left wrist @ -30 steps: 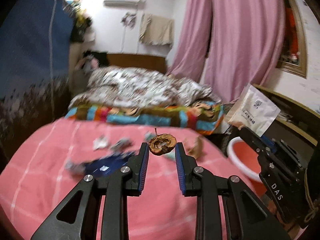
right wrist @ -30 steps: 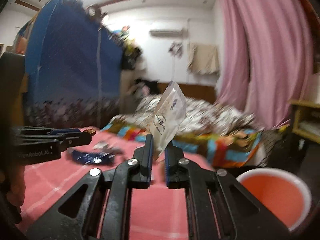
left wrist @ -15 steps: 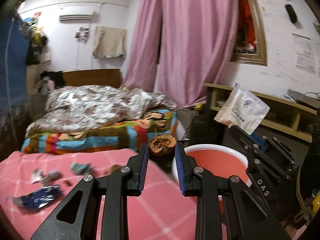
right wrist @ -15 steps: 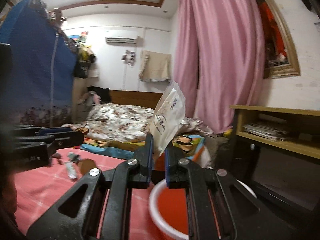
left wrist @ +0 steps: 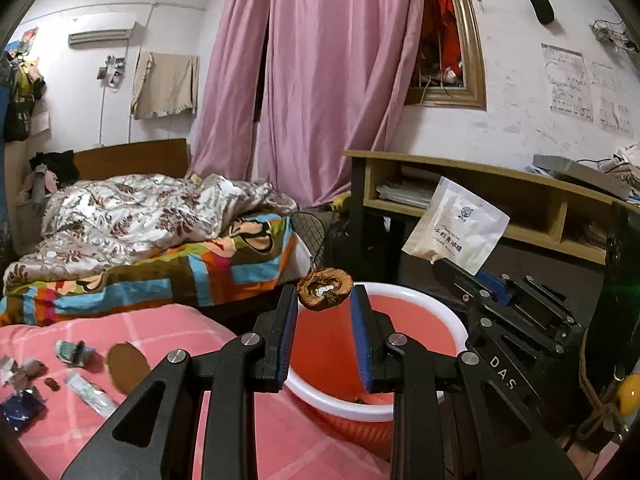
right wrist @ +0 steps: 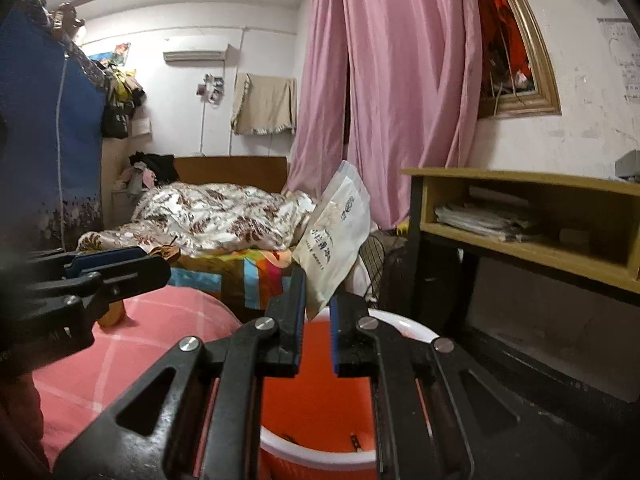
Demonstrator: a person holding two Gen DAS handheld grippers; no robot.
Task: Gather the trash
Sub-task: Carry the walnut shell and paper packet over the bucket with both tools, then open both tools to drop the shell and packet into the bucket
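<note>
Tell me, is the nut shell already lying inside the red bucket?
No, the nut shell is pinched at the tips of the left tool, above the red bucket.

a home bedroom: unmade bed (left wrist: 152,216), pink curtains (left wrist: 320,80), wooden desk (left wrist: 500,188), wall air conditioner (left wrist: 102,33).

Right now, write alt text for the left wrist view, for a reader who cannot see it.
The left gripper pinches a brown walnut shell above a red bucket with a white rim. To its right, the right gripper holds a white packet. Scraps lie on the pink cloth at left.
</note>
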